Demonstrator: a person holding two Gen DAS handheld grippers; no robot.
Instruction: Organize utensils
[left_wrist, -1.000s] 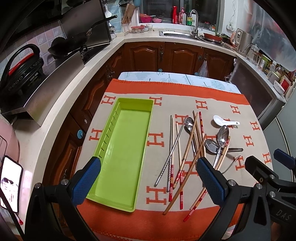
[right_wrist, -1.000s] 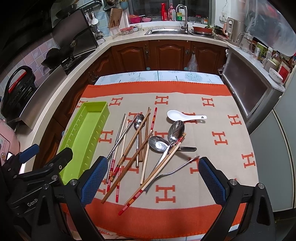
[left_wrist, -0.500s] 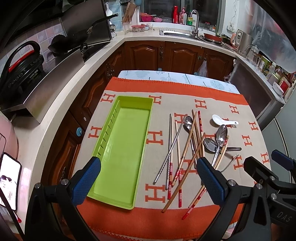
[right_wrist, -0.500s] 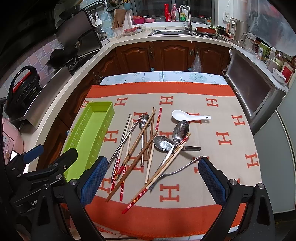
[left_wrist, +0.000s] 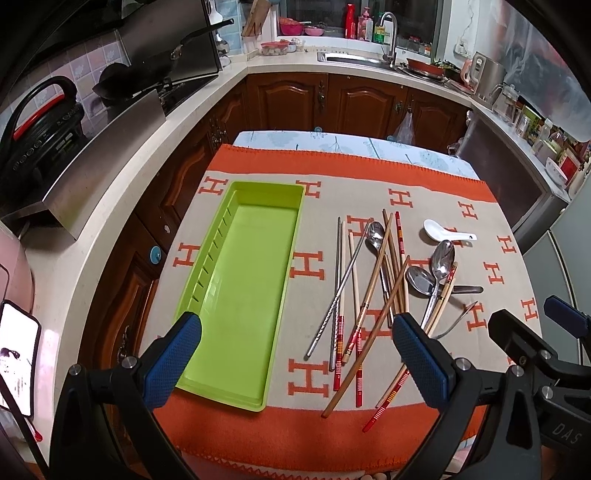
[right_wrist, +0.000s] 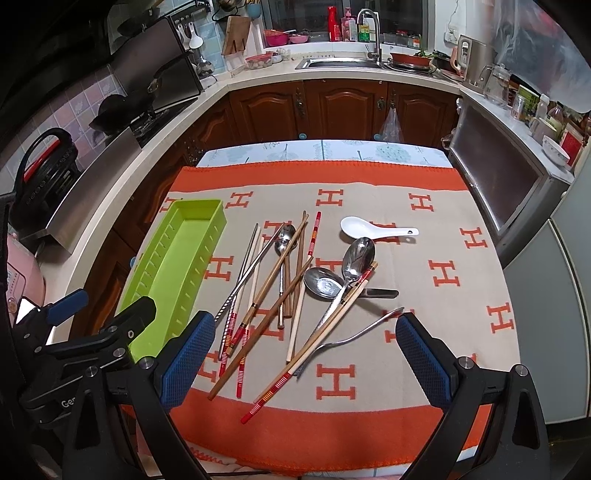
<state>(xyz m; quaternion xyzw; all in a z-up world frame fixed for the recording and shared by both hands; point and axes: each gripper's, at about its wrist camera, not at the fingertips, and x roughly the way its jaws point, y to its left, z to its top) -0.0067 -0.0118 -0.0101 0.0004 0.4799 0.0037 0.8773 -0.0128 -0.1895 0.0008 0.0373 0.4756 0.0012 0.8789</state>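
I held both grippers above the near edge of the surface, its orange-and-beige blanket (right_wrist: 424, 332) printed with H motifs. The left gripper (left_wrist: 295, 354) had its jaws spread wide and empty over the near end of the lime-green tray (left_wrist: 243, 295), which lay empty on the blanket's left side. The right gripper (right_wrist: 306, 354) also had its jaws wide apart, holding nothing, above the near part of the utensil heap. Just right of the tray, wooden and red-banded chopsticks (right_wrist: 273, 291) lay crossed in a loose pile with a small metal spoon (right_wrist: 284, 240). Beside them two larger metal spoons (right_wrist: 343, 273) overlapped, one bowl touching the other's handle. A white ceramic soup spoon (right_wrist: 373, 229) sat apart at the far side, and a curved metal handle (right_wrist: 354, 334) lay nearest the right gripper.
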